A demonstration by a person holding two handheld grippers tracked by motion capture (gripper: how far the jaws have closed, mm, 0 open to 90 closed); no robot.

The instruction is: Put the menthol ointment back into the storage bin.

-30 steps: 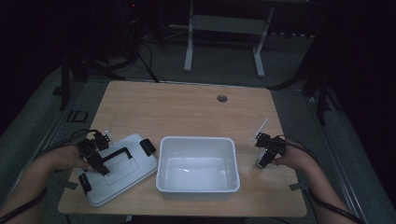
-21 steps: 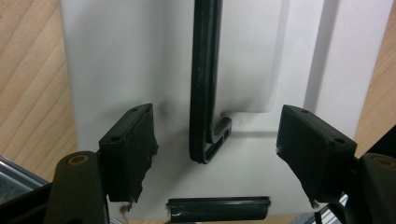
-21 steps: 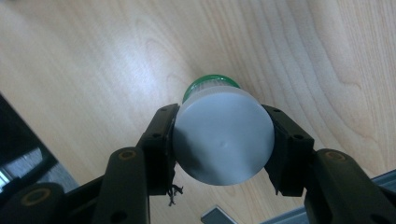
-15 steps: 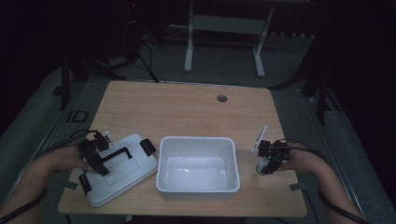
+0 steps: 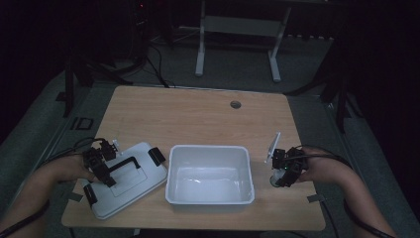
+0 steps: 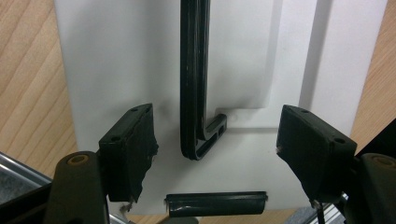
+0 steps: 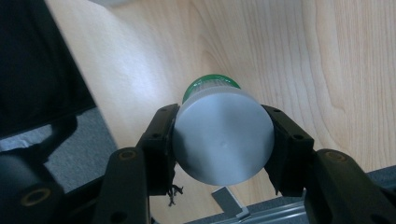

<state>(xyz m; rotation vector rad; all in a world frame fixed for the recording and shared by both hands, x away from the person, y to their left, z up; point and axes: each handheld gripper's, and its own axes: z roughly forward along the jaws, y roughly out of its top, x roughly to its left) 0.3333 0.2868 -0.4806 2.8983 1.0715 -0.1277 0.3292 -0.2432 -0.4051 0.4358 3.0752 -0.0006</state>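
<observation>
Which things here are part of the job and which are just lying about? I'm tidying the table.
In use:
white lid under the left gripper
grey-capped green container clamped in the right gripper
open white bin

Lying about:
metal stand on the floor behind the table

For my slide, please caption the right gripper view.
Right claw clamps a grey-capped green cylindrical container above the light wooden table.

No readable text, label, brand, number or sign on anything in view.
</observation>
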